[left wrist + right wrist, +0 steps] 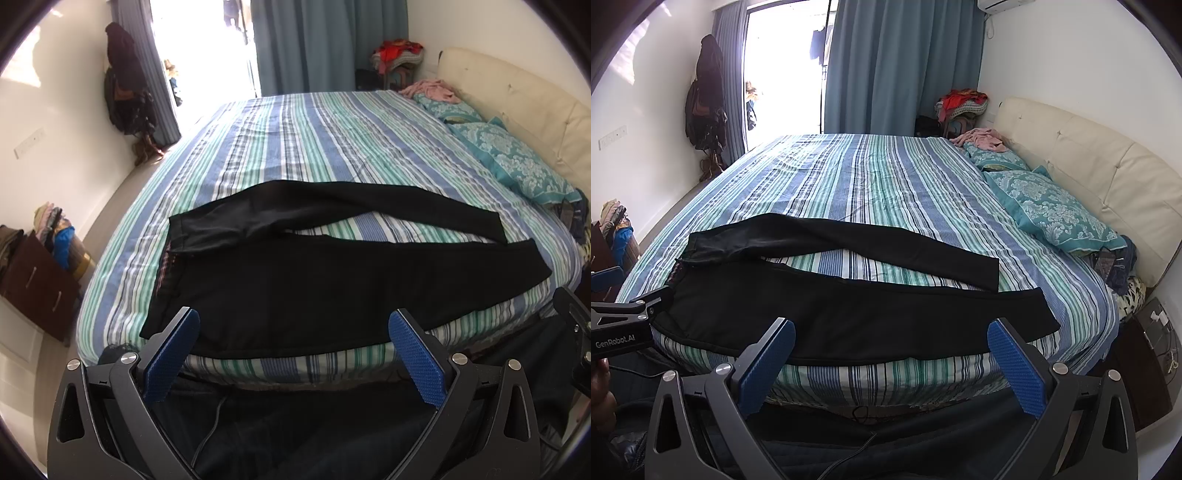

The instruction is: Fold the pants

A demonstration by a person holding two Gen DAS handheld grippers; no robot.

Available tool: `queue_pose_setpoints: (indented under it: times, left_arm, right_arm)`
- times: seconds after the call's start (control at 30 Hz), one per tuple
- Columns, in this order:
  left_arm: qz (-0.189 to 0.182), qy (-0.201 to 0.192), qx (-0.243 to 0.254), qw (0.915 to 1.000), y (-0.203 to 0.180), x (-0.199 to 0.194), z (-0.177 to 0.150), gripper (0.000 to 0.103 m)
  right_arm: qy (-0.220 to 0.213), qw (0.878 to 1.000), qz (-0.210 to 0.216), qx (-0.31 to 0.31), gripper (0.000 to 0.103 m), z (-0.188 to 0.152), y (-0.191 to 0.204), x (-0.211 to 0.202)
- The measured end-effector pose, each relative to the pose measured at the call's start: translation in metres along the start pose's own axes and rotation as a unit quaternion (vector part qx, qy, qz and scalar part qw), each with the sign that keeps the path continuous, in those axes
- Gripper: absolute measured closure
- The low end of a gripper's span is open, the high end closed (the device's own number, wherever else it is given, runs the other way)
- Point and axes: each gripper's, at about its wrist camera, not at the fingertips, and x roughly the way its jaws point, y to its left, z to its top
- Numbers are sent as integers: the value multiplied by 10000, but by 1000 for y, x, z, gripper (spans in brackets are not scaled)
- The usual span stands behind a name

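The black pants (295, 280) lay flat near the front edge of the bed (314, 140), legs apart, ready for folding. Both tongs, left (293, 330) and right (892, 341), were spread wide, probably waiting to grab.

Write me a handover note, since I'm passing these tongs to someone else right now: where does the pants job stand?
Left tongs: open, empty, hovering at the near bed edge.
Right tongs: open, empty, same edge.
Black pants: flat on the striped bed, waistband left, legs spread apart to the right.
Done: laid out.
Left: every fold; probably bring the far leg onto the near one first.
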Motion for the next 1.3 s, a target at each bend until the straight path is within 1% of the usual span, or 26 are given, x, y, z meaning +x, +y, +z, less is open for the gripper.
queue_pose_setpoints:
  times: [0.53, 0.83, 1.03, 1.13, 1.3]
  left_arm:
    - [-44, 80, -38, 10000, 2, 1, 1, 0]
    - [-150, 361, -159, 9991, 7, 13, -2, 0]
    - [-160, 434, -195, 9987, 8, 15, -2, 0]
    - [-151, 455, -187, 9987, 8, 16, -3, 0]
    - [-107, 533, -185, 9983, 8, 20, -4, 0]
  right_arm:
    - [0, 10000, 7, 35, 0, -2, -4, 1]
    - [64, 9999, 53, 56, 0, -3, -4, 2]
    - [100, 9999, 119, 7, 0, -3, 2, 5]
    - [121, 9998, 132, -50, 0, -4, 4, 6]
    - [179, 9991, 6, -397, 0, -9, 13, 9]
